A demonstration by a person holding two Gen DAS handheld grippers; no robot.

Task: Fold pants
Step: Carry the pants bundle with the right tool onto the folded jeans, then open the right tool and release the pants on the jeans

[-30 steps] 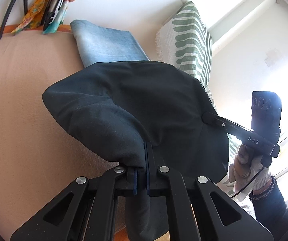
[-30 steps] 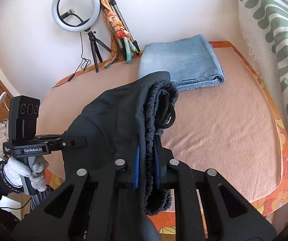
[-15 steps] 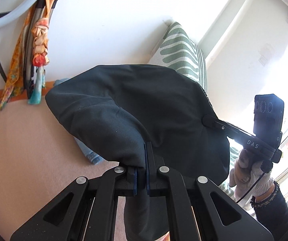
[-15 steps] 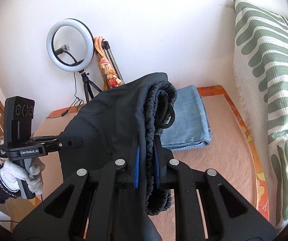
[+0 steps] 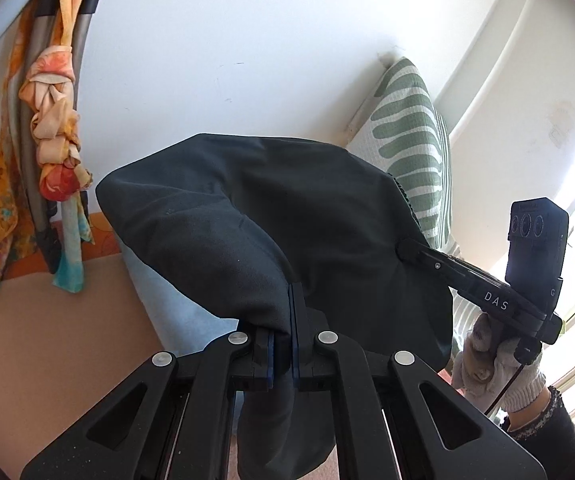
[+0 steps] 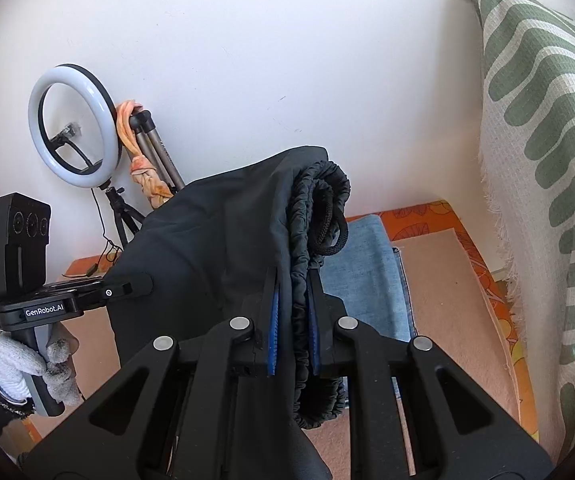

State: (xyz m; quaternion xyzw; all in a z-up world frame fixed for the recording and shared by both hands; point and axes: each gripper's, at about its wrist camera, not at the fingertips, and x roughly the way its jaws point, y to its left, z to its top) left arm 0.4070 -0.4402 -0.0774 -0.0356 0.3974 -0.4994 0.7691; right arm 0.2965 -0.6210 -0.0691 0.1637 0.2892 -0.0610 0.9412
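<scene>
Up off the bed, the dark pants (image 5: 287,216) hang bunched between the two claws, with the folded blue jeans (image 6: 371,280) lying on the bed directly below and behind them. Nearest the jeans, the right claw (image 6: 292,312) is pinching the gathered elastic waistband (image 6: 307,200), its blue-lined fingers (image 6: 273,320) pressed against the ruffled fabric on both sides, and a black drawstring loop (image 6: 333,236) dangles off the waistband over the jeans. On the side of the pants away from the jeans' far edge, the left claw (image 5: 289,320) is pressed together on a thick fold of the dark cloth, which drapes over and down past its fingers. Each claw is carried by a hand in a white knit glove: the right hand (image 5: 491,364) shows beyond the pants in the left wrist view, the left hand (image 6: 27,368) beside them in the right wrist view. Around the jeans lies the peach-coloured bed cover (image 6: 447,304) with an orange patterned border. To the right of the jeans stands a white pillow with green stripes (image 6: 547,160). Behind the jeans, against the white wall, stand a ring light (image 6: 75,120) on a small tripod and a folded tripod wrapped in an orange scarf (image 5: 53,128).
</scene>
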